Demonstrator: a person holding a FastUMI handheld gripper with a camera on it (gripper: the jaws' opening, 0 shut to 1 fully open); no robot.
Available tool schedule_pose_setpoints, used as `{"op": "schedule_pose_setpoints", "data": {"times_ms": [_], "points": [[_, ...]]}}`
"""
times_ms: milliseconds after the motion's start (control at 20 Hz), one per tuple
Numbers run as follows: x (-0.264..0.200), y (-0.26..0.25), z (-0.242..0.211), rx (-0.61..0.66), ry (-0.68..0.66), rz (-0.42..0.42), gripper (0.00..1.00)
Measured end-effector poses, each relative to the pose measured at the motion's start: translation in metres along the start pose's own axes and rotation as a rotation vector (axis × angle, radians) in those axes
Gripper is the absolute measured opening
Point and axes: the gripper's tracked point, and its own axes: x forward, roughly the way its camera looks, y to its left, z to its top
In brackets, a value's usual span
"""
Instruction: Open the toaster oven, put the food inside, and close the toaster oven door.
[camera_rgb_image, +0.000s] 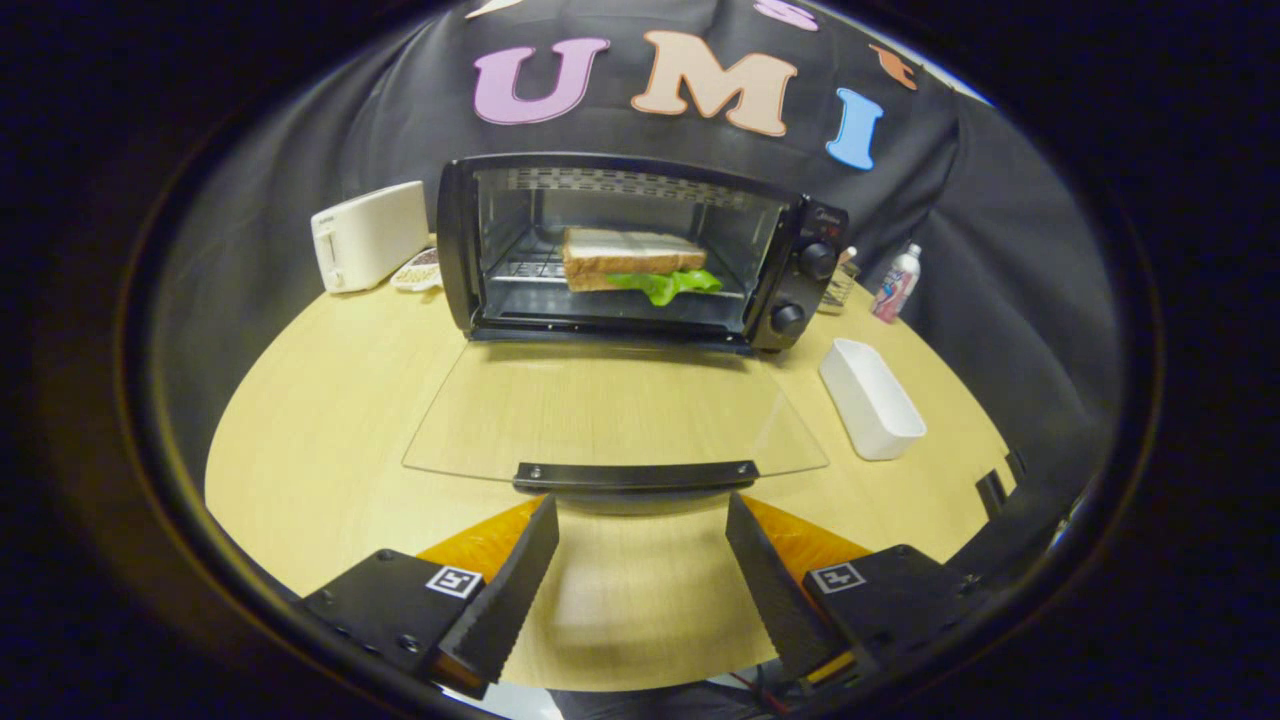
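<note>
A black toaster oven stands at the back of the round wooden table. Its glass door lies folded down flat toward me, with the black door handle at its near edge. Inside on the rack rests a sandwich of toast with green lettuce sticking out to the right. My gripper is open with nothing between its fingers. Its fingertips are just short of the door handle, one on either side of it.
A white toaster stands left of the oven, with a small dish beside it. A white rectangular tray lies right of the door. Behind it are a small bottle and a wire holder.
</note>
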Motion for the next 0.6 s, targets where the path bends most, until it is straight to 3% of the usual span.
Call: {"op": "schedule_pose_setpoints", "data": {"times_ms": [300,600], "points": [[0.019,0.009,-0.015,0.021,0.054,0.046,1.00],[0.009,0.008,0.002,0.014,0.004,0.049,1.00]]}}
